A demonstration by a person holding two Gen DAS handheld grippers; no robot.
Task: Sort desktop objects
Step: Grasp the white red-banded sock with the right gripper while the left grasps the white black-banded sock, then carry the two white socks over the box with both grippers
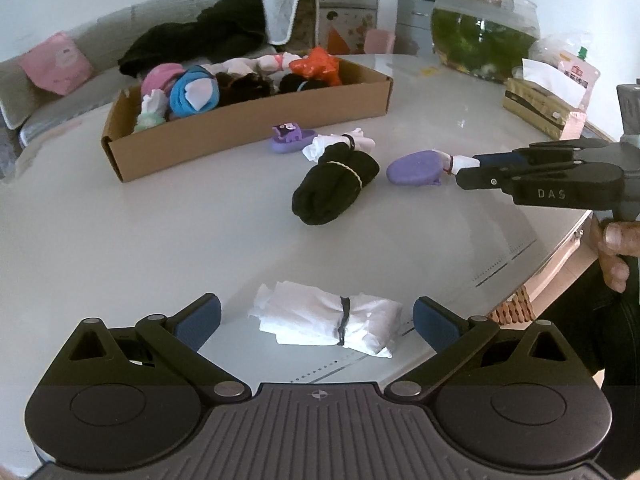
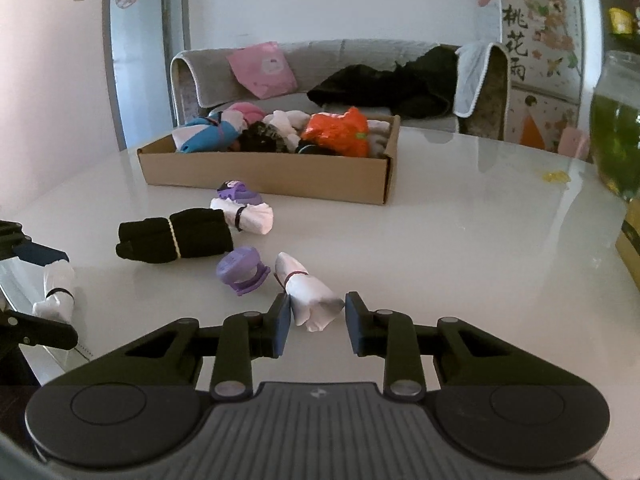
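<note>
On the white table (image 1: 160,240), a white rolled sock bundle with a black band (image 1: 328,324) lies between the wide-spread fingers of my left gripper (image 1: 316,322); the pads do not touch it. My right gripper (image 2: 318,322) is shut on the end of another white banded bundle (image 2: 308,294), next to a purple toy slipper (image 2: 242,270). Beyond lie a black sock roll (image 2: 176,234), a third white bundle (image 2: 248,216) and a second purple slipper (image 2: 238,192). The cardboard box (image 2: 260,172) behind holds several rolled socks.
A glass fish bowl (image 1: 484,36) and a tissue box (image 1: 544,108) stand at the table's far right. The table edge (image 1: 560,248) runs close by the hand (image 1: 612,248) holding the right gripper. A sofa (image 2: 320,56) with clothes stands behind.
</note>
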